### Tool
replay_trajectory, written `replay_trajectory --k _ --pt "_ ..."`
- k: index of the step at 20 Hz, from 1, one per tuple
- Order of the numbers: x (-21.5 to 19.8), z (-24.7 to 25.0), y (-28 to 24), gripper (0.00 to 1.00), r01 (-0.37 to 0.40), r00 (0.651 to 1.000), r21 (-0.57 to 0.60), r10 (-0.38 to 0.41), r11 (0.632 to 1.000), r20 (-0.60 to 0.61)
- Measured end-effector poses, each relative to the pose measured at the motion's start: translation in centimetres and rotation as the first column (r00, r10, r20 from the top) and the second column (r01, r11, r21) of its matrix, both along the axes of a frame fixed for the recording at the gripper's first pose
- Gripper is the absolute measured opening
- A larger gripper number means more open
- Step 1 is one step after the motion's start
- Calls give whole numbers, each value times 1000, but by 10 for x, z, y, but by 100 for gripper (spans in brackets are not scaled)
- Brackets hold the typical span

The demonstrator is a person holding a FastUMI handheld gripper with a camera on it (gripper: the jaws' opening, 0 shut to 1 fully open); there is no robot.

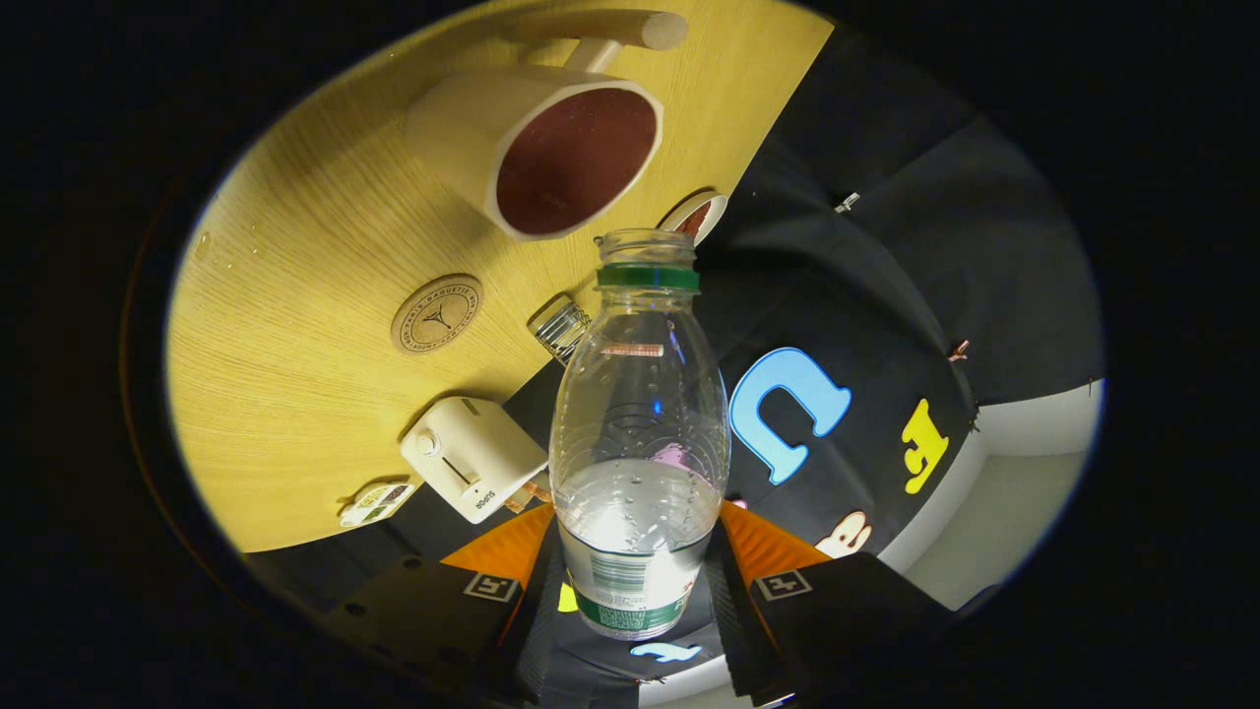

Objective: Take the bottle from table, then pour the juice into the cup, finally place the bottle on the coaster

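Note:
A clear plastic bottle (638,433) with a green neck ring and no cap is held between my fingers, and my gripper (635,566) is shut on its lower body. Clear liquid fills its lower part. The view is rolled, so the wooden table (295,295) appears tilted. Just beyond the bottle's open mouth is a cream cup (536,148) with a dark red inside and a long handle. A round cork coaster (436,313) lies on the table beside the bottle, nearer to me than the cup.
A small cream toaster (472,458) stands near the table's edge by my left finger. A ribbed glass (561,328) sits just behind the bottle's shoulder, and a small round dish (695,215) lies by the bottle's mouth. A flat packet (374,502) lies next to the toaster.

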State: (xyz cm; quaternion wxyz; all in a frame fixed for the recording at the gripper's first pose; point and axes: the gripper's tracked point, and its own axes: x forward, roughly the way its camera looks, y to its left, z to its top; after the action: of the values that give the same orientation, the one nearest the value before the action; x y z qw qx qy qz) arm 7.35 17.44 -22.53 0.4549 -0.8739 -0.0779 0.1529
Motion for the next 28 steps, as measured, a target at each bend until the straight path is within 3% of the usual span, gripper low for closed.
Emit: replay_trajectory --k 6,9,13,15,19,23,28 --pt "0 -4 -1 71 10 1000 28 -9 1000 -21" --pt "-3 -12 -6 72 51 997 108 -44 993 -69" --pt "-12 -37 -19 72 179 973 232 -136 956 -188" --pt "-20 -49 -24 72 268 945 317 -184 910 -270" --pt "-33 -68 -26 72 450 865 516 -210 729 -457" --pt "-45 -77 -12 72 590 782 656 -132 471 -610" --pt "-48 -59 0 72 635 758 743 17 210 -652"
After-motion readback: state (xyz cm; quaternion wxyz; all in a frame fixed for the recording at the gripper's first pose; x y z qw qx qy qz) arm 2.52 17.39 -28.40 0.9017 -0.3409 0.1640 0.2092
